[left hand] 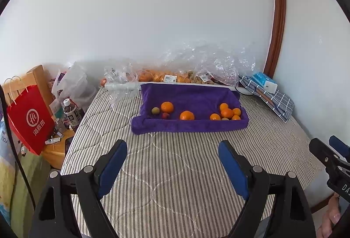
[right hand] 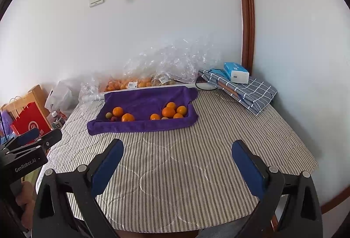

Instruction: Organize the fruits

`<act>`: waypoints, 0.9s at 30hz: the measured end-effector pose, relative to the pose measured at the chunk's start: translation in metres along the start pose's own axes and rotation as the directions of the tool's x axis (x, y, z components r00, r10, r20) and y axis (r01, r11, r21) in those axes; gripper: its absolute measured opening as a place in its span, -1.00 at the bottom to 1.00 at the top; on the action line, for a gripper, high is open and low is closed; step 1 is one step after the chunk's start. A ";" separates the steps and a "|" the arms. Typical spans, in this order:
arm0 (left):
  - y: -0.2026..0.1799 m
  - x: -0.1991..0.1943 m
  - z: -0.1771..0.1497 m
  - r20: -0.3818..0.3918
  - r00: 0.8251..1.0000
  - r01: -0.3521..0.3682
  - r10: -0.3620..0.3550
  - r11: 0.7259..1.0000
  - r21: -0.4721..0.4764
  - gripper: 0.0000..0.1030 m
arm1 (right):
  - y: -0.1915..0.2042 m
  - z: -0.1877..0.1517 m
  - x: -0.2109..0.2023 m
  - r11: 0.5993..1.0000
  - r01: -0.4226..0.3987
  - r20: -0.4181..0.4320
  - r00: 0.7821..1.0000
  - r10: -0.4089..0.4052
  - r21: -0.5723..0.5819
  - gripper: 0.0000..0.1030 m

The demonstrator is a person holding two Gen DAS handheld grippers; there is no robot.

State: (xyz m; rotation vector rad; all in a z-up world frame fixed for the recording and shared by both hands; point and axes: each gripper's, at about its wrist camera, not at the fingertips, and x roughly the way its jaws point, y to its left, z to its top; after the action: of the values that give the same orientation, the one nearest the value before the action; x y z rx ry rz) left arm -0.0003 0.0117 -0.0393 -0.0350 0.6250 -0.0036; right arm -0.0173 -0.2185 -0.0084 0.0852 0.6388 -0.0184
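I am looking along both grippers at a purple towel-lined tray (left hand: 192, 96) whose long axis is running left to right across the view, its near wall facing me. It is sitting at the far middle of the striped quilted surface (left hand: 175, 161). Inside, the oranges (left hand: 227, 113) are clustering at the right end with one smaller pale fruit half hidden among them, while two more oranges (left hand: 167, 106), a greenish fruit (left hand: 155, 110) and a small red fruit (left hand: 165, 115) are lying toward the left end. I am holding the left gripper (left hand: 172, 150) wide, with nothing between its blue pads, above the bare stripes well short of the tray. The right gripper (right hand: 177, 150) is likewise standing wide and holding nothing. Behind the tray, clear plastic bags (left hand: 205, 63) of more fruit are leaning on the white wall. A checked folded cloth (right hand: 242, 89) carrying a blue tissue pack (right hand: 236, 72) is lying at the far right corner, and a red paper bag (left hand: 30, 117) is standing off the left edge.
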 end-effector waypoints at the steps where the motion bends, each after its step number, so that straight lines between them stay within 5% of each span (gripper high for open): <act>1: 0.000 0.000 0.000 0.001 1.000 0.002 -0.002 1.000 -0.001 0.65 | 0.000 0.000 0.000 1.000 -0.001 0.001 1.000 0.001 0.003 0.91; 27: -0.005 -0.006 0.000 0.010 1.000 -0.003 0.003 1.000 -0.021 0.66 | 0.002 0.000 -0.006 1.000 0.001 0.010 1.000 -0.001 0.004 0.91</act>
State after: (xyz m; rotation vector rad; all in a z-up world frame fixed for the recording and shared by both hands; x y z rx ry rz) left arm -0.0048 0.0071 -0.0359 -0.0544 0.6151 0.0062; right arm -0.0218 -0.2169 -0.0046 0.0886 0.6292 -0.0210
